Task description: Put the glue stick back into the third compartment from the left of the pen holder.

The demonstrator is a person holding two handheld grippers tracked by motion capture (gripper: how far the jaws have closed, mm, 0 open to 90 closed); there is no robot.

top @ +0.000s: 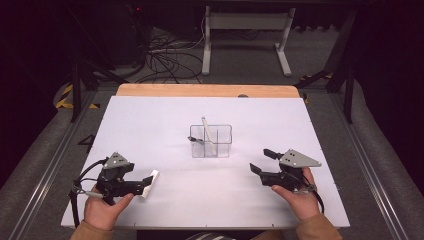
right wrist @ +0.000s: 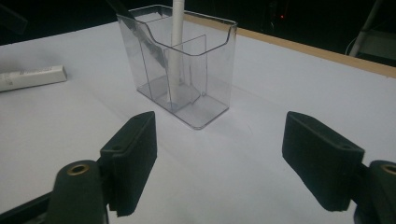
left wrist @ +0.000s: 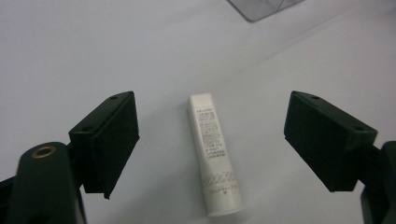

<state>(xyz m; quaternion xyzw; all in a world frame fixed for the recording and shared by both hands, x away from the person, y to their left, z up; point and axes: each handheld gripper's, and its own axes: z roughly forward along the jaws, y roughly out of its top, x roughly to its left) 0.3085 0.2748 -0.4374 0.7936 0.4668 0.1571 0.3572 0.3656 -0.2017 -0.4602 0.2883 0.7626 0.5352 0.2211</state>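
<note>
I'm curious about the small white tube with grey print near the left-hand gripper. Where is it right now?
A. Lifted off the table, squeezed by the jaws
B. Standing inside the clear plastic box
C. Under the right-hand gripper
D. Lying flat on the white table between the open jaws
D: in the left gripper view the small white tube with grey print lies flat on the white table, with the left gripper's jaws standing apart on either side, not touching it.

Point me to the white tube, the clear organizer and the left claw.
white tube [left wrist: 214,156], left gripper view, on its printed middle.
clear organizer [right wrist: 215,79], right gripper view, on its near front wall.
left claw [left wrist: 210,140], left gripper view, midway between its open jaws, above the tube.
</note>
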